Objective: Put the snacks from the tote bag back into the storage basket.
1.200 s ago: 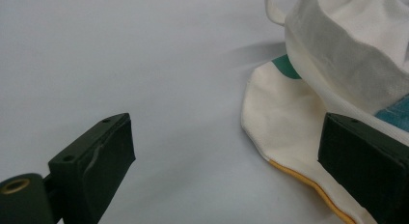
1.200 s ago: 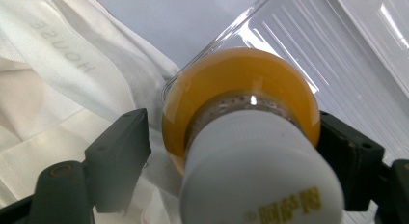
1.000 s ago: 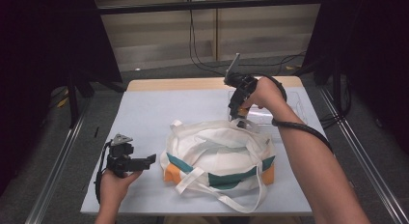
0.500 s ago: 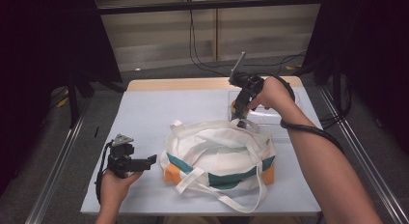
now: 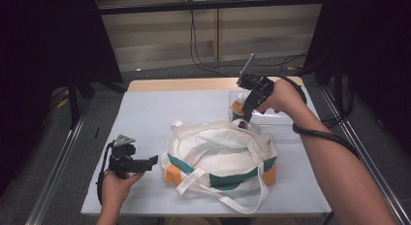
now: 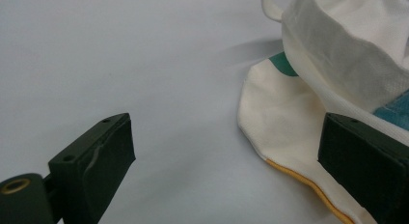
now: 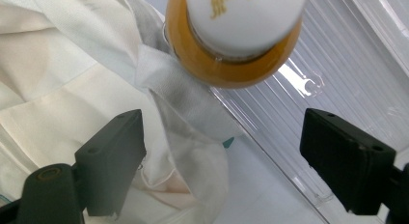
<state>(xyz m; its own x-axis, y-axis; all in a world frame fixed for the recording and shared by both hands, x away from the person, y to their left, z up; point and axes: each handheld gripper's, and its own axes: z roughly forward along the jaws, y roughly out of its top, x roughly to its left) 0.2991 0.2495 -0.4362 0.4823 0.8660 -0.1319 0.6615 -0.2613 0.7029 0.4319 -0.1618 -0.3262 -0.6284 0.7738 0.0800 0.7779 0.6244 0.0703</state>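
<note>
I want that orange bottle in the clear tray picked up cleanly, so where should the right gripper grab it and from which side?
Grip the orange bottle on its body just under the white cap, coming from above. It stands upright in the clear tray, so the round sides are free; the open right gripper looks wide enough.

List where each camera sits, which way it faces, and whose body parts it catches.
High view: above the person's side, facing forward and down on the table; both forearms, left gripper, right gripper.
Left gripper view: rides the left gripper, looking past its open jaws at the tote bag.
Right gripper view: rides the right gripper, facing down at the orange bottle in the clear tray.
Shared: the tote bag.
</note>
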